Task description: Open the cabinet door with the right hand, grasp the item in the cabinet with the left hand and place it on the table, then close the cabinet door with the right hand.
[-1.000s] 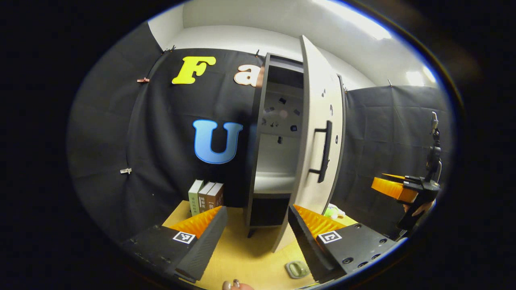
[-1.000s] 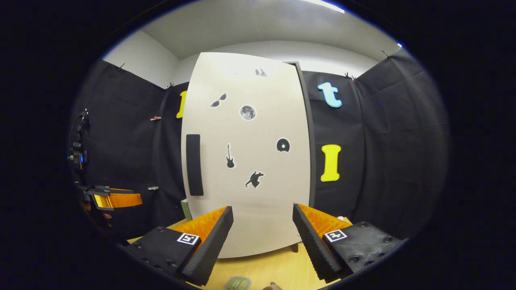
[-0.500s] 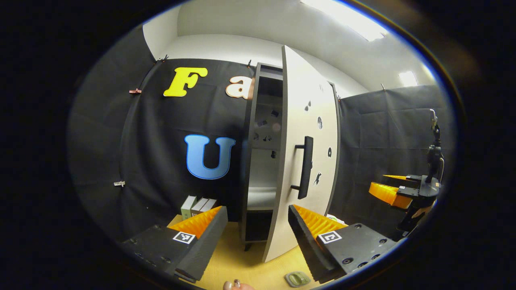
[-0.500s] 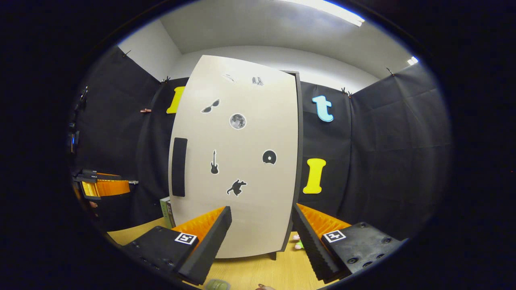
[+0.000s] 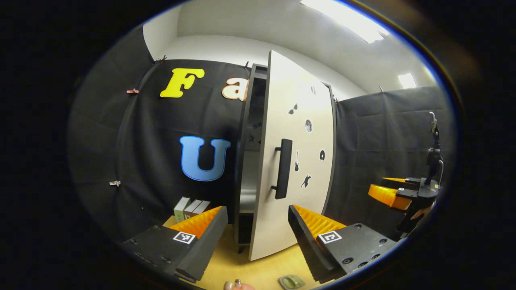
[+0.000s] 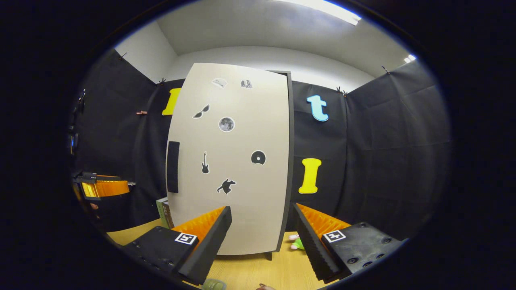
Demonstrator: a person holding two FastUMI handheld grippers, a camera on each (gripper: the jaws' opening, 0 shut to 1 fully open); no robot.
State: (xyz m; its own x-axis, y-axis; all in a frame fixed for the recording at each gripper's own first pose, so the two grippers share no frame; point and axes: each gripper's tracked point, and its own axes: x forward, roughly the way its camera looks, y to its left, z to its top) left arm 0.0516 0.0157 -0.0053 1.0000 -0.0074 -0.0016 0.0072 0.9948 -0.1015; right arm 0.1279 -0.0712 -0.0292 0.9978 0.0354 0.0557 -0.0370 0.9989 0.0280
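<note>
While cabinet door [image 6: 227, 161] stands ajar, my right tongs [image 6: 262, 237] sit wide open, empty, facing its front, nearer than left tongs [image 5: 258, 237], also open, empty. Handle [image 6: 173, 166] vertical, up-left of right tongs. Item on bench [image 5: 258, 272], near edge: green thing [image 5: 291, 281].

Your cabinet [image 5: 246, 161] stands upright on the counter [image 5: 262, 272], dark-framed. Its pale door [image 5: 296, 193] hangs ajar, a narrow gap at the handle side; black bar handle [image 5: 283, 168], small dark stickers on the front. The green item [image 5: 292, 281] lies on the counter before the door.
</note>
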